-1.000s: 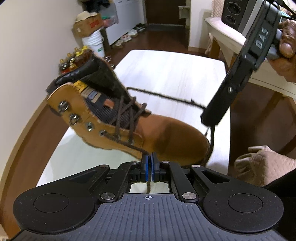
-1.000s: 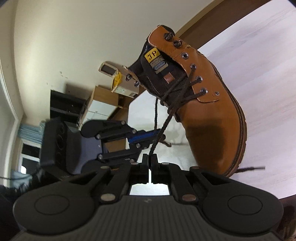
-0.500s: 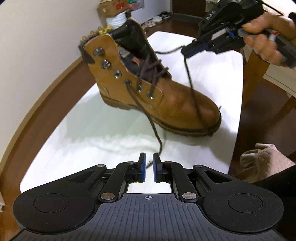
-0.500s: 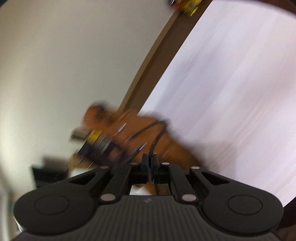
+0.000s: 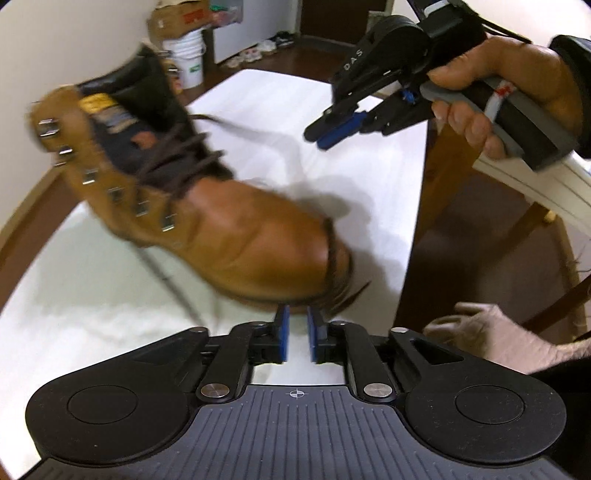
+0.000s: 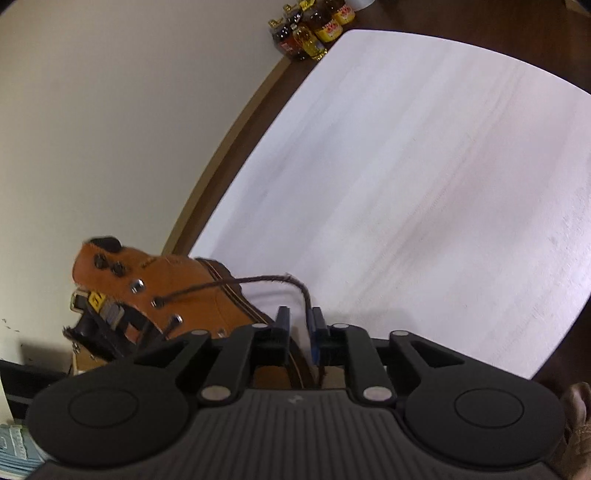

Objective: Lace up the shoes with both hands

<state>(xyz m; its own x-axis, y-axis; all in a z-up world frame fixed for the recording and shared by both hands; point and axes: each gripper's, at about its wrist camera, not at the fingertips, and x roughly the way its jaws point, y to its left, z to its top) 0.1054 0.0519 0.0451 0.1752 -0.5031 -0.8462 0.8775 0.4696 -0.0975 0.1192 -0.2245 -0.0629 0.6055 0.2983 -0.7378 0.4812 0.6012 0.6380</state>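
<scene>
Left gripper (image 5: 296, 334): blue-padded fingers (image 5: 282, 334) parted by a narrow gap and opening. Nothing between them; only white bench (image 5: 92, 295) shows through the gap. Released.

Boot (image 5: 229, 229), tan leather, lies on the bench at about 11 o'clock from the left gripper, toe toward the camera, just beyond the fingertips. Picture is motion-blurred. Dark brown lace (image 5: 173, 155) crosses the tongue through the lower eyelets; a loose strand trails on the bench at 9 o'clock from the toe.

Right gripper (image 5: 325, 136) seen from the left wrist view at 1 o'clock, above the bench and apart from the boot, held by a hand (image 5: 491, 92) around a grey handle. From here its fingers look close together; whether anything is in them cannot be told.

Right wrist view: right gripper (image 6: 298, 328) fingers (image 6: 283, 326) parted and opening. The lace (image 6: 236, 285) runs from an eyelet on the boot (image 6: 177, 291) at 10 o'clock, arcs over, and drops down along the inner face of the right-hand finger. The lace sits in the gap, no longer pinched by both pads. Released, lace lying loose between.

Bottles (image 6: 310, 29) on the floor at 12 o'clock, beyond the far edge of the bench (image 6: 424, 166).
</scene>
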